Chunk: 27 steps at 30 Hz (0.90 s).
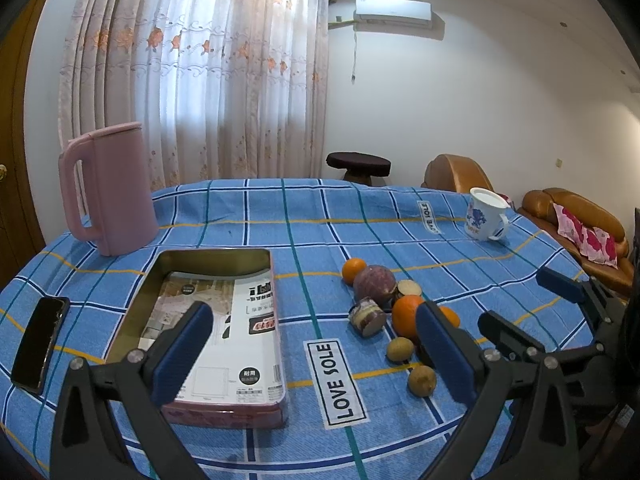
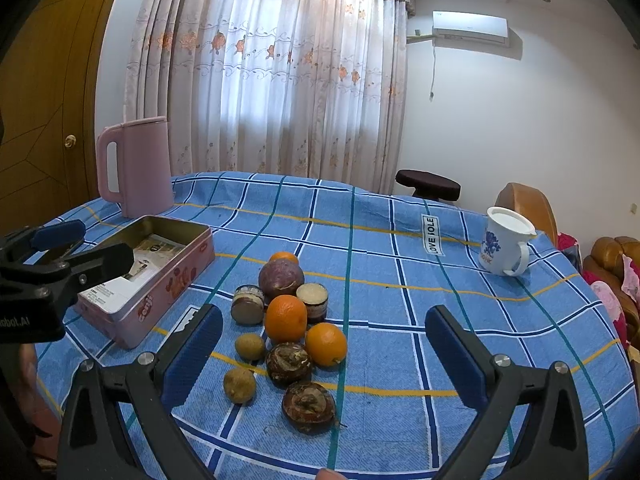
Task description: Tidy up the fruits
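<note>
Left wrist view: you've got your left gripper hovering low over the blue checked tablecloth, jaws spread wide, gripping nothing, between the open pink rectangular tin and the pile of oranges and brown fruits.

Right wrist view: your right gripper hangs level above that same pile, also wide open and empty, fruits lying between its blue pads.

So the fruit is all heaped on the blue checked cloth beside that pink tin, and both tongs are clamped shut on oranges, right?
Not quite. The fruit pile does lie on the blue checked cloth beside the pink tin, but neither pair of tongs holds anything. The right wrist view shows the right tongs wide open above the pile; the left wrist view shows the left tongs open too.
</note>
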### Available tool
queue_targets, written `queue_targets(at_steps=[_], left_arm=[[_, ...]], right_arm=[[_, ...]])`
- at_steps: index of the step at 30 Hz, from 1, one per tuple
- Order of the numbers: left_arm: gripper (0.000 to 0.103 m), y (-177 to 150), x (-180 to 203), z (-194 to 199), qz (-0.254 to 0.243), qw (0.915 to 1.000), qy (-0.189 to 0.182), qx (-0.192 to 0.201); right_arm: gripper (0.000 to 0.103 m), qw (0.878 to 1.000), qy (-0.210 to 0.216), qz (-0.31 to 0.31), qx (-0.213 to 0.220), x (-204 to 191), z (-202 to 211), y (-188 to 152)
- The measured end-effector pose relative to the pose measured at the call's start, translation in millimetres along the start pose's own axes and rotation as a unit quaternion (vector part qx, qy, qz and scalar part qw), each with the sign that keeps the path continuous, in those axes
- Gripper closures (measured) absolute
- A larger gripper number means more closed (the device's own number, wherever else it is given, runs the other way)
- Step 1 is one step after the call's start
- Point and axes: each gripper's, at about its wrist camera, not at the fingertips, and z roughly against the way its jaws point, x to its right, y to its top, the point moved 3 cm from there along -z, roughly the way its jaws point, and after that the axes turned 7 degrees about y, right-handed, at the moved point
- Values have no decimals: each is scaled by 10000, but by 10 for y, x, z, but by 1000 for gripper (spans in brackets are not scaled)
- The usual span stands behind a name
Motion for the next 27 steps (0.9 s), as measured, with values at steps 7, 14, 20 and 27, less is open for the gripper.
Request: queue_targets(at_steps=[7, 14, 20, 27], left_arm=[[0, -27, 55, -50, -41, 10000, -8, -50], [0, -175, 208, -171, -199, 9995, -78, -222], [0, -311, 396, -289, -448, 9981, -159, -400], [0, -381, 417, -365, -459, 9973, -233, -515]], right_arm=[[1, 10000, 8, -75, -41, 28, -16, -41], [1, 9993, -22, -288, -256, 214, -69, -221], [16, 9975, 77, -334, -620, 299, -172, -414], [37, 9930, 528, -203, -1034, 186, -342, -560]])
